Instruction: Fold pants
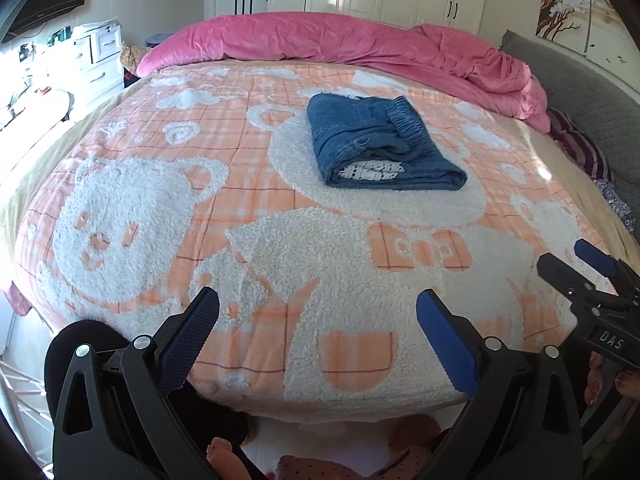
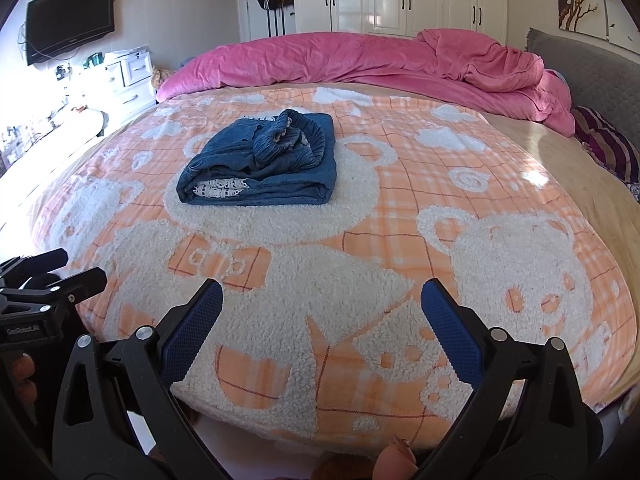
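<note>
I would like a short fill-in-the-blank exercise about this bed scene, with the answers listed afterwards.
1. The blue pants lie ____ on the bear-pattern blanket.
2. The left hand-held gripper has its jaws ____ and holds nothing.
3. The right hand-held gripper hangs over the ____ edge of the bed, apart from the pants.
4. The bunched quilt behind the pants is ____.

Answers: folded; open; near; pink

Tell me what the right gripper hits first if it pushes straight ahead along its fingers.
Probably the bear-pattern blanket: the open right gripper hangs over the bed's near edge, aimed slightly downward. The folded jeans lie farther on and left of its line, though depth is uncertain.
</note>
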A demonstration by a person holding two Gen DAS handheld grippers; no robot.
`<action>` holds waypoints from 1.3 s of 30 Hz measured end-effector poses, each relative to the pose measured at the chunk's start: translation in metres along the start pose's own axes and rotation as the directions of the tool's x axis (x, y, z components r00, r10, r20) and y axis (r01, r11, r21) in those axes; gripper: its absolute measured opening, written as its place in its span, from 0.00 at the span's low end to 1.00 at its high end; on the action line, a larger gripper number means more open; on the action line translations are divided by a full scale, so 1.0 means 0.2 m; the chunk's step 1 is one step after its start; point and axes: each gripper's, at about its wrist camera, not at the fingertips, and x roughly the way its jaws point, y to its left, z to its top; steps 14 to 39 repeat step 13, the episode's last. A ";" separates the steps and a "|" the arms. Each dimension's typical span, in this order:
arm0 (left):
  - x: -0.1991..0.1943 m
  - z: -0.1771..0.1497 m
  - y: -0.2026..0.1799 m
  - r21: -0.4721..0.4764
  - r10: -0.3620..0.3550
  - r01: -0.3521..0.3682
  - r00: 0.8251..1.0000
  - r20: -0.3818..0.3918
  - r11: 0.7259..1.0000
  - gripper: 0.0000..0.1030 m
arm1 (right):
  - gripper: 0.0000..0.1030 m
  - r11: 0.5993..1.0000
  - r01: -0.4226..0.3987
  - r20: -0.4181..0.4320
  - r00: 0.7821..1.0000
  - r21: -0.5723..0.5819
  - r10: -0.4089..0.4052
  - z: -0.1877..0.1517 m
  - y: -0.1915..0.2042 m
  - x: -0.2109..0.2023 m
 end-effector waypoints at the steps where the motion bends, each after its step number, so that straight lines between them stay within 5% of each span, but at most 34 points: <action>1: 0.00 0.00 0.01 -0.018 -0.020 0.020 1.000 0.002 1.000 0.96 | 0.91 1.000 0.003 -0.005 1.000 0.005 -0.003 0.00 -0.01 0.01; 4: -0.02 0.03 0.08 -0.103 -0.069 0.073 0.997 0.038 0.992 0.96 | 0.91 0.999 0.013 -0.018 1.000 0.043 -0.013 0.00 -0.09 0.06; 7: 0.06 0.16 0.21 -0.159 -0.023 0.025 1.000 0.014 0.987 0.96 | 0.91 0.994 0.050 -0.047 0.998 0.102 -0.045 0.06 -0.26 0.10; 10: 0.28 0.36 0.46 -0.195 0.108 -0.125 0.990 -0.095 0.973 0.96 | 0.91 0.975 0.164 -0.054 0.986 0.150 -0.158 0.17 -0.54 0.15; 13: 0.49 0.59 0.77 -0.201 0.311 -0.326 0.945 -0.100 0.924 0.96 | 0.91 0.923 0.349 -0.109 0.936 0.161 -0.335 0.29 -0.91 0.26; 39: 0.49 0.59 0.77 -0.201 0.311 -0.326 0.945 -0.100 0.924 0.96 | 0.91 0.923 0.349 -0.109 0.936 0.161 -0.335 0.29 -0.91 0.26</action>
